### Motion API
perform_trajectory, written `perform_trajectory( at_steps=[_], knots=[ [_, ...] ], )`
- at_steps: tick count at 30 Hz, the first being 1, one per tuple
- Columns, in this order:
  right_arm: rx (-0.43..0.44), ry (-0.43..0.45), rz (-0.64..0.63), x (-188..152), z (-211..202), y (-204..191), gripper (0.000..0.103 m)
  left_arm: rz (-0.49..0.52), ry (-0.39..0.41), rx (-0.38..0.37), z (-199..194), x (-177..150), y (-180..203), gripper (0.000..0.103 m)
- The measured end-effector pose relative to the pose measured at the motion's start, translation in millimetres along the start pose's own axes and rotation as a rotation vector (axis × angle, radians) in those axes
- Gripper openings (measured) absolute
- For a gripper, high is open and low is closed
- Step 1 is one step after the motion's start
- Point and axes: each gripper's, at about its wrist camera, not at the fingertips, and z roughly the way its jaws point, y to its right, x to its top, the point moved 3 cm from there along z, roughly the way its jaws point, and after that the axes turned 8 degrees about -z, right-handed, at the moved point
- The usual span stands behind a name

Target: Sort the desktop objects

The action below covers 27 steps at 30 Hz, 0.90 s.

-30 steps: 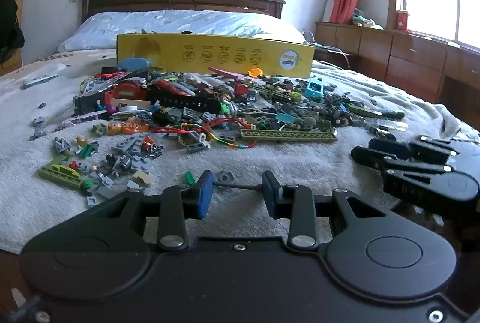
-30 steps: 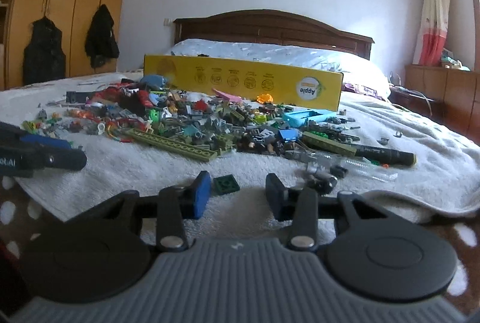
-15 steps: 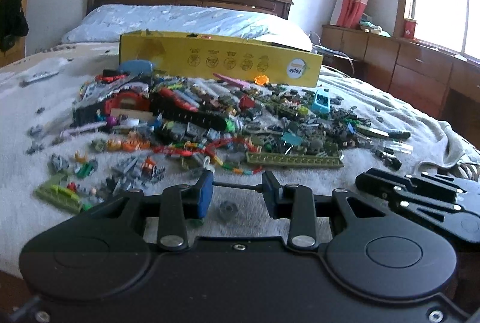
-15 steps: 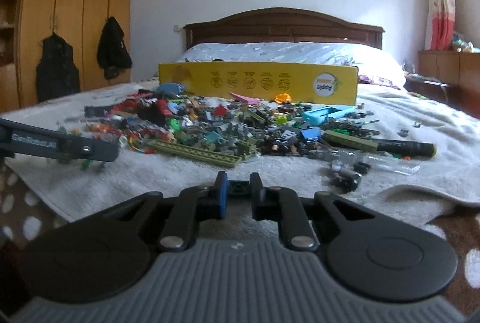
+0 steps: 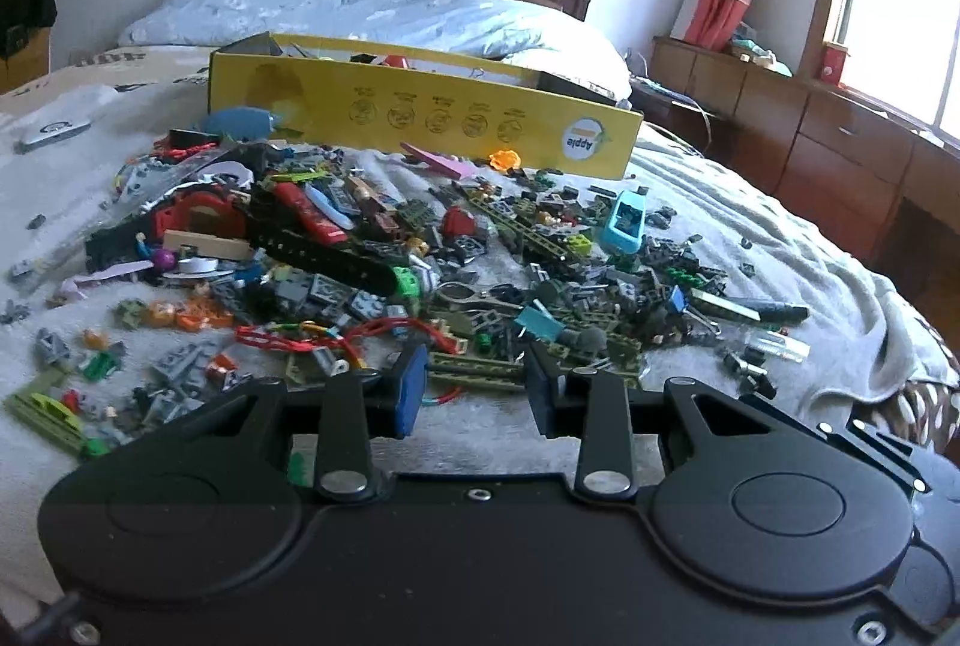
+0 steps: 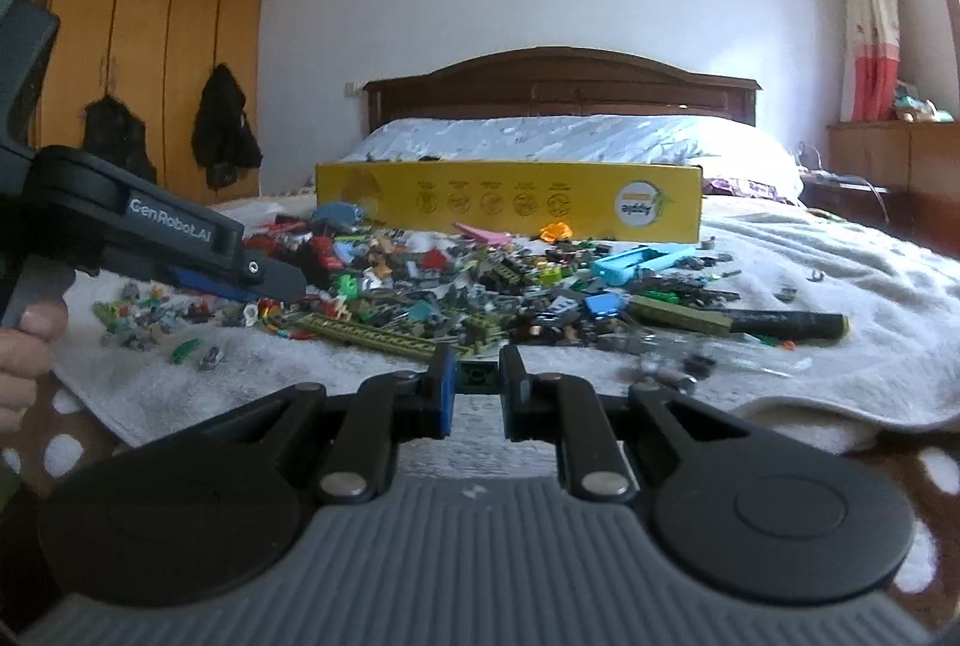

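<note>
A big pile of small toy bricks lies on a white towel on the bed; it also shows in the right wrist view. A long yellow box stands behind the pile, also in the right wrist view. My right gripper is shut on a small dark green brick, held just above the towel's near edge. My left gripper is open and empty, over the near edge of the pile, above an olive strip. It also appears at left in the right wrist view.
A black marker lies at the pile's right. A light blue piece sits on the right of the pile. A wooden headboard, pillows, a wardrobe at left and cabinets at right surround the bed.
My right gripper closed on the dark green brick and lifted it. My left gripper moved forward and up over the pile's near edge, staying open.
</note>
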Motion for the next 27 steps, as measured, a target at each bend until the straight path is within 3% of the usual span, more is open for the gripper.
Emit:
perform_trajectory(
  at_steps=[16,27],
  knots=[
    [-0.015,-0.018,0.048,-8,2,10,0.018,0.036,0.032,0.001,1,0,3,0.033],
    [-0.020,0.004,0.023,13,21,11,0.018,0.049,0.021,-0.003,22,14,3,0.033]
  ],
)
